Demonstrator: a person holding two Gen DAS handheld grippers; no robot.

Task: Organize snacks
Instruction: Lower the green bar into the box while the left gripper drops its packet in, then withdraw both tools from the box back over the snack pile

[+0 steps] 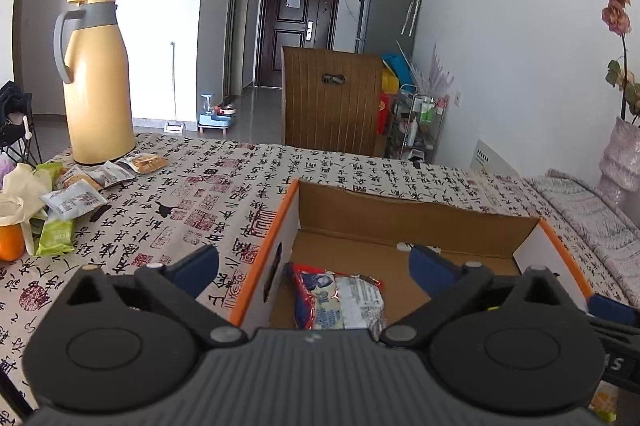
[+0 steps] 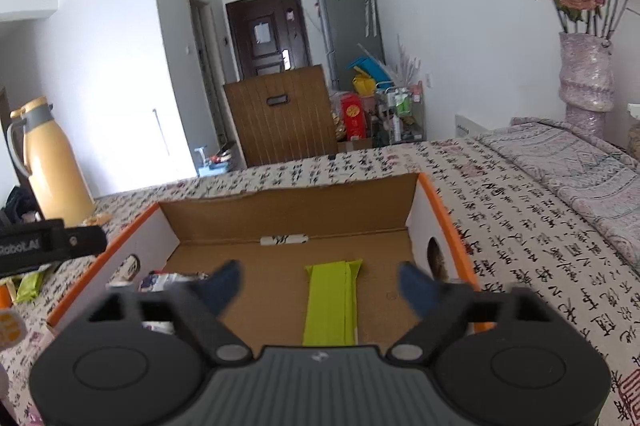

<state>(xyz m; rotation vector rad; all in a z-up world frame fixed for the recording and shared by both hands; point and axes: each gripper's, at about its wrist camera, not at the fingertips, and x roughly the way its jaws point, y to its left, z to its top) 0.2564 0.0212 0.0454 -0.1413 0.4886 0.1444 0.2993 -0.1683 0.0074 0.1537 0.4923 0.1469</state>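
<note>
Left claw (image 1: 314, 266) spread wide, empty, over cardboard box (image 1: 420, 218); red-and-blue snack packet (image 1: 336, 300) lies loose on box floor just below it. Right claw (image 2: 320, 288) also spread, empty; green snack packet (image 2: 330, 306) flat between its fingers, untouched. Loose snacks (image 1: 76, 194) far left on surface (image 1: 240, 186).

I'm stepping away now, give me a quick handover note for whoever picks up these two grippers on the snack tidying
Left gripper: open, empty, over the left end of the cardboard box.
Right gripper: open, empty, over the right part of the box.
Done: a red and blue snack pack lies at the box's left end, a green snack pack lies on the box floor further right.
Left: the snack packs piled on the table near the yellow flask are not yet in the box.
</note>
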